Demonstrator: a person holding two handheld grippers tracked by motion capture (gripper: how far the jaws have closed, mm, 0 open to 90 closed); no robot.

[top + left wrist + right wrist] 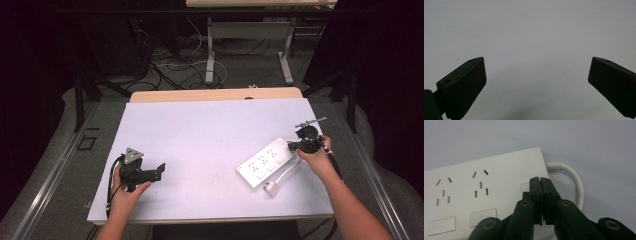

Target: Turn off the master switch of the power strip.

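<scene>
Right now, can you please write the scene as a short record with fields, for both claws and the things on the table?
surface: pale lilac flat table sheet
main object: white plastic power strip, lying flat, sockets up
cable: white cord curving out of the strip's end
plug: white plug lying near the strip's front edge
left claw: jaws wide apart, nothing between them
right claw: jaws pressed together, tips over a switch at the strip's cable end

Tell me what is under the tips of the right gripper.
The right gripper, jaws closed together, is over the white power strip at the end where its cable exits. A rectangular switch shows partly beside the tips; the rest is covered, so contact cannot be told.
</scene>
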